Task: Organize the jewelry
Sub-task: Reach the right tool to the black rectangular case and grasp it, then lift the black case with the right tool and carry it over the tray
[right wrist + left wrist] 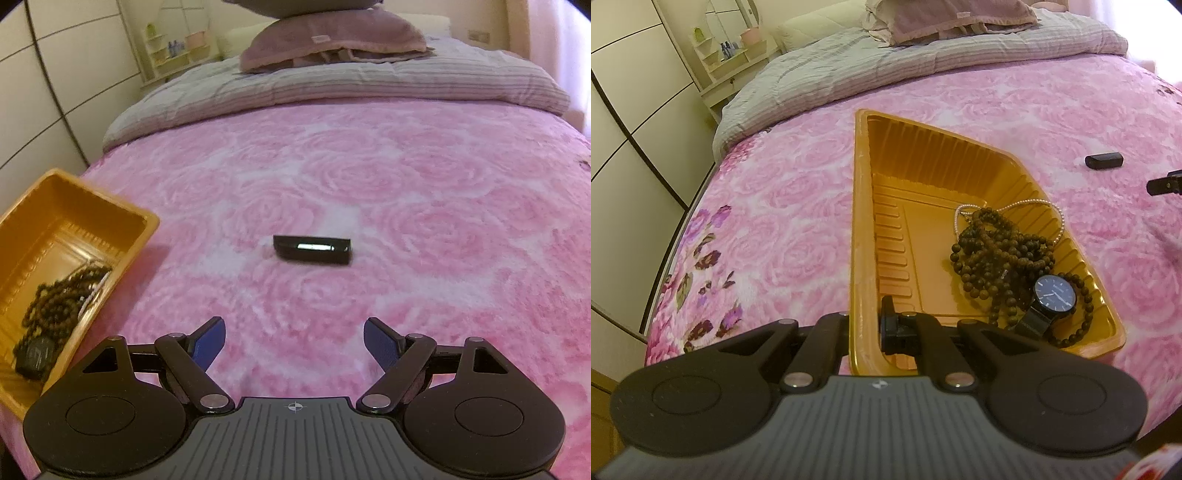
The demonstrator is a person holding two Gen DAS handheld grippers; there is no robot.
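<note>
Right gripper point(294, 341) nearest, jaws wide and empty, over the pink blanket point(406, 206). Left gripper point(866, 332) is clamped on the near rim of the tray point(862, 221), at 9 o'clock of the right gripper. Inside: beads point(993, 254), watch point(1054, 293). Black case point(312, 249) lies loose at 12 o'clock. Judgement: advance squarely, straddle the case's short width, then close.

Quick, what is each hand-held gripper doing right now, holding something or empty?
Left hand-held gripper: shut on the orange tray's rim.
Right hand-held gripper: open, empty, short of the small black object on the pink bedspread.
</note>
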